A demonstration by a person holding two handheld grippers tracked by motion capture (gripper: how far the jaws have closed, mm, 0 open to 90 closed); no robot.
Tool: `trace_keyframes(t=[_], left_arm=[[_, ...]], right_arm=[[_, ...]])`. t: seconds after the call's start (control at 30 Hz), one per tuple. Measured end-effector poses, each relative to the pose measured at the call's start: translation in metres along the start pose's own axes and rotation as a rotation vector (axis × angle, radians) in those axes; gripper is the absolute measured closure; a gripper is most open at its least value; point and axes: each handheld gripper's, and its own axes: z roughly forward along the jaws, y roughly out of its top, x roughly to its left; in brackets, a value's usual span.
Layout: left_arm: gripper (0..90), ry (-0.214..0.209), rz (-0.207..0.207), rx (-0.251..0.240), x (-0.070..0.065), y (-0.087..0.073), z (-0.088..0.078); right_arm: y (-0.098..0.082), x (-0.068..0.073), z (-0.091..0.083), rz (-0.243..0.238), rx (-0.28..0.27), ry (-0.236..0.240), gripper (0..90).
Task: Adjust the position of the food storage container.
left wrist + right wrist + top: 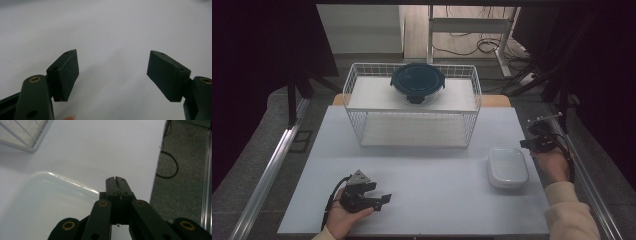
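At the left of the high view, the left gripper (384,199) is held low over the near part of the white table (432,180), cupped from below by the left hand (343,217), with its grey three-cornered plate on top and its cable looping beside the wrist. In the left gripper view its jaws are seen spread wide, with nothing but bare table between the pads (65,75). Farther back, in the middle, a white wire rack (412,106) is set on the table, and a round dark-blue lidded container (417,82) is placed on its upper shelf, towards the right of centre; the lower shelf is seen through the mesh. Towards the right, a white rounded-rectangular box (507,166) lies flat on the table, near the right edge and well apart from the rack. Just beside it, at the table's right edge, the right gripper (524,144) is held by the right hand (557,165), a cream sleeve being seen below it. In the right gripper view the jaws are seen pressed together, with nothing gripped between them, and the gripper (116,181) is pointed over the table past the box (50,205), which lies to its left and is not touched by the tips. A corner of the rack (25,137) is seen at the upper left there, and grey carpet (185,170) beyond the table edge.
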Motion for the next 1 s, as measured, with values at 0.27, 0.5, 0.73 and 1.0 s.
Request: trace_keyframes(t=[0.27,0.5,0.73,1.0], left_arm=[[25.2,0.001,0.001,0.002,-0.001,0.0,0.001],[25.3,0.005,-0.015,-0.007,0.003,0.001,-0.001],[25.3,-0.001,-0.016,-0.005,0.003,0.001,0.0],[25.3,-0.006,-0.016,-0.002,0.003,0.0,0.0]], right_arm=[[-0.021,-0.009,0.012,0.042,0.1,-0.02,89.4],[-0.034,-0.001,0.016,0.026,0.15,0.035,89.4],[-0.034,0.027,0.019,-0.028,0.147,0.119,89.4],[-0.031,0.07,0.023,-0.109,0.131,0.203,89.4]])
